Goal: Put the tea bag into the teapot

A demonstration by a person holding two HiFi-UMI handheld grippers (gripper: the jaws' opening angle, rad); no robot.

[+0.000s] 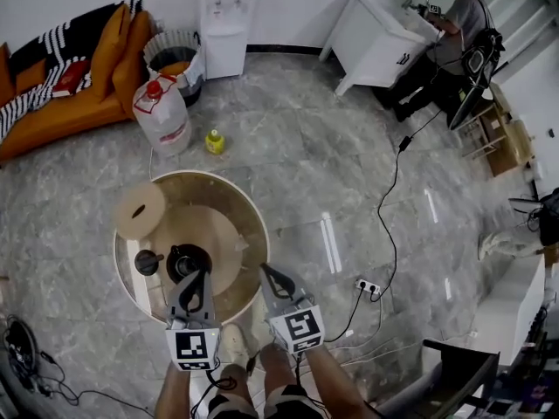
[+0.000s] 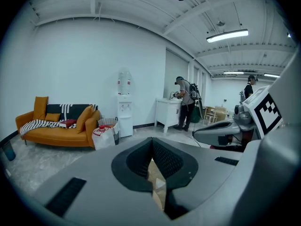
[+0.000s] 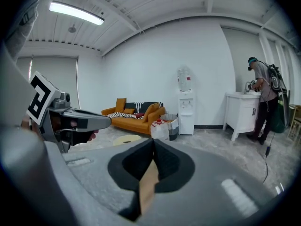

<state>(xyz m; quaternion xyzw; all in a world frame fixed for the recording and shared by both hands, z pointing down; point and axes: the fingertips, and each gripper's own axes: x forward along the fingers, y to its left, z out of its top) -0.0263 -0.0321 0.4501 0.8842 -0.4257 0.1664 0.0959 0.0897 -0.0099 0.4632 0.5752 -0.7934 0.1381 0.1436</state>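
A black teapot (image 1: 187, 261) stands on the round wooden table (image 1: 249, 212) with its top uncovered. A small dark lid (image 1: 147, 262) lies just left of it. A small pale scrap (image 1: 240, 245), perhaps the tea bag, lies on the table right of the pot. My left gripper (image 1: 202, 276) is above the pot's near side, jaws together (image 2: 151, 140). My right gripper (image 1: 265, 271) is at the table's right front edge, held level, jaws meeting (image 3: 153, 141) with nothing visible between the tips. Each gripper shows in the other's view.
A round wooden disc (image 1: 140, 209) overhangs the table's left rim. Beyond it are a water jug (image 1: 162, 116), a yellow bottle (image 1: 214, 140), a bin (image 1: 175, 55), an orange sofa (image 1: 79, 77) and a water dispenser (image 1: 225, 20). A power strip (image 1: 368, 285) with cable lies right. A person (image 1: 458, 24) stands at a white cabinet (image 1: 376, 42).
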